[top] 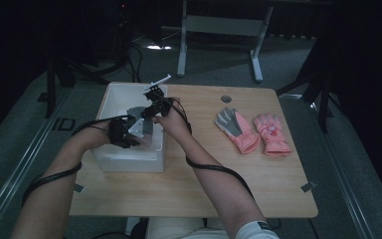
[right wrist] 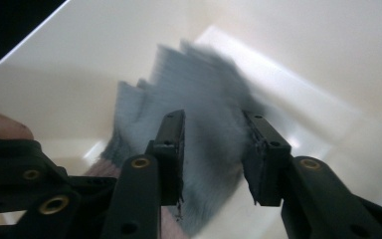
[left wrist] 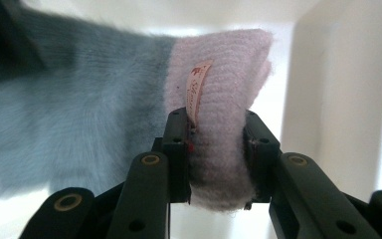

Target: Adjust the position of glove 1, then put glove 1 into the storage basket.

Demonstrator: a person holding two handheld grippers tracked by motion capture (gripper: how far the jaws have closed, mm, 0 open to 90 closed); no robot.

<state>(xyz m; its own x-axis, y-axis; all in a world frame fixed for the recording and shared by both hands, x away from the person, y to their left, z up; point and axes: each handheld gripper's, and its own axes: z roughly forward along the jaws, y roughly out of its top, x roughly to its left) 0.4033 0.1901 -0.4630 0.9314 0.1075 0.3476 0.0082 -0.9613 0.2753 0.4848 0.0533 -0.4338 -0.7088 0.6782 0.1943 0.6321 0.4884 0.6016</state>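
With my left claw (left wrist: 218, 149) clamped on the pink cuff of the grey glove (left wrist: 79, 124) inside the white bin (top: 129, 162) and my right claw (right wrist: 214, 154) parted around its fingers, I should lower evenly, then release.

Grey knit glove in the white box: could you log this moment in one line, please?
left gripper shut on glove cuff | right gripper open over glove | inside white box
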